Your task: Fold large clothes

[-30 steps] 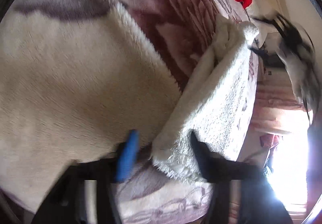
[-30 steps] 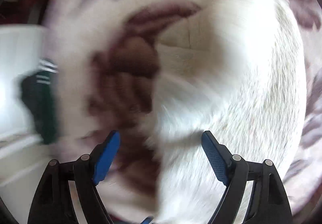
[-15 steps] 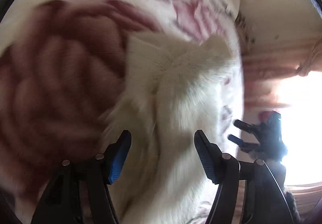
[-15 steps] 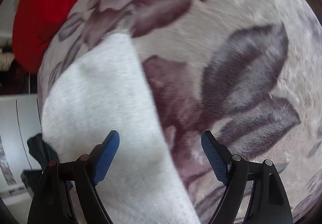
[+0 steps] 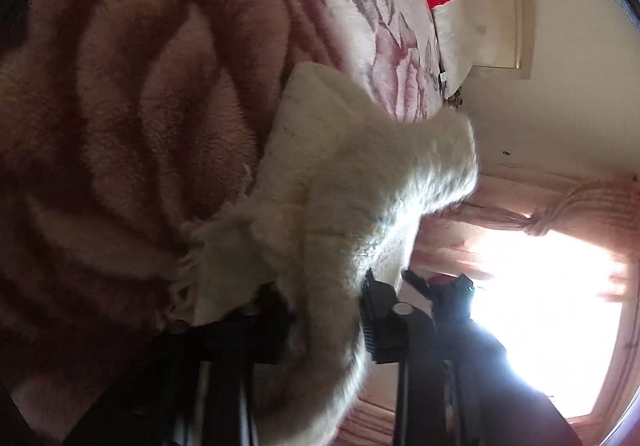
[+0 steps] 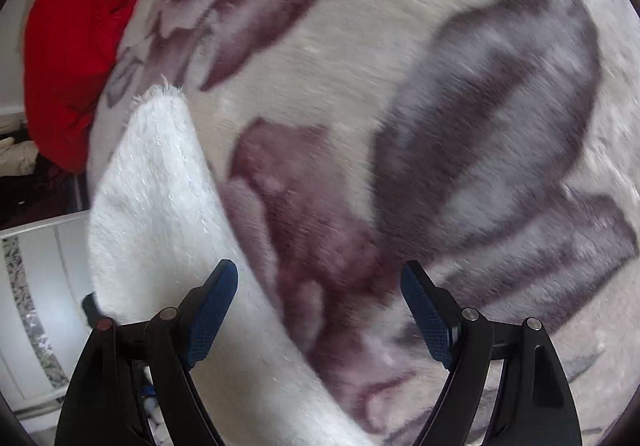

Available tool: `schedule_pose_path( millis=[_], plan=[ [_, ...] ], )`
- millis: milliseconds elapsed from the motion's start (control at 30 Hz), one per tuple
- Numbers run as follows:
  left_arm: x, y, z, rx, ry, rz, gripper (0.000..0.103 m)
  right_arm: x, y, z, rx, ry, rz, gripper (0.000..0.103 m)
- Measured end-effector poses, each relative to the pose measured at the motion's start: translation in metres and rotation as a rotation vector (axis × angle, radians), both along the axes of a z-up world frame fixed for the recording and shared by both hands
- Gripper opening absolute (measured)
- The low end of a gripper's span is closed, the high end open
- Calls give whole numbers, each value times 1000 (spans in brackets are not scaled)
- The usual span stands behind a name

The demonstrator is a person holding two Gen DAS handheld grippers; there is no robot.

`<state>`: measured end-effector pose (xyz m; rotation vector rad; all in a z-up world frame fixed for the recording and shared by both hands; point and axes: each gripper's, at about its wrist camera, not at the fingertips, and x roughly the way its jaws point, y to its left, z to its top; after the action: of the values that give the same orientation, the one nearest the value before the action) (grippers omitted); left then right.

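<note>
My left gripper (image 5: 324, 310) is pinching the fluffy white garment (image 5: 352, 181), bunched up above the floral blanket (image 5: 132, 93). Right gripper (image 6: 320, 310) is spread wide with nothing in it, the garment's edge draped by its left finger.

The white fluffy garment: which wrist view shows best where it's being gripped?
Left wrist view: the left gripper is shut on the white fluffy garment, bunched between its fingers. The right wrist view shows only a flat stretch of it beside the open right gripper.
</note>
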<state>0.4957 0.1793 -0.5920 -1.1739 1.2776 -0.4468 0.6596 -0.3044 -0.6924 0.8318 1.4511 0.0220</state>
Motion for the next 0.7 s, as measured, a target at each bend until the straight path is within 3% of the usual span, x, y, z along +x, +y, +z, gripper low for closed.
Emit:
schedule_pose_path(
  millis=[33,67,100,133,200,300,333,367,400,433,467,533,633,700],
  plan=[
    [2,1,9,13,-22,-6,55,8,4,4,22,-22,15,85],
    [7,2,30,75,-55,-26,71,15,9,6,38,-40,30,85],
    [11,1,40,120,-79,-28,82,24,16,8,56,-62,51,85],
    [19,-1,50,152,-116,-27,82,32,22,9,68,-80,67,85],
    [49,-18,61,291,-142,-93,82,49,35,7,71,-100,105,85],
    [90,-49,46,344,-150,-204,81,82,56,-15,117,-70,121,85],
    [98,-59,39,362,-158,-239,72,93,63,-27,151,-46,112,85],
    [104,-60,38,384,-181,-257,52,98,68,-33,188,-33,103,85],
    [110,-63,36,386,-198,-279,7,104,73,-39,214,-33,89,84],
    [109,-62,38,402,-210,-269,7,106,76,-36,196,-54,78,69],
    [105,-55,41,400,-238,-240,6,110,81,-31,188,-75,89,46],
    [102,-38,39,415,-252,-206,6,120,90,-20,176,-121,109,26],
    [103,-11,5,395,-168,-174,7,132,91,-15,189,-185,93,18],
    [102,1,-19,361,-99,-152,7,140,95,-24,141,-165,109,18]
  ],
)
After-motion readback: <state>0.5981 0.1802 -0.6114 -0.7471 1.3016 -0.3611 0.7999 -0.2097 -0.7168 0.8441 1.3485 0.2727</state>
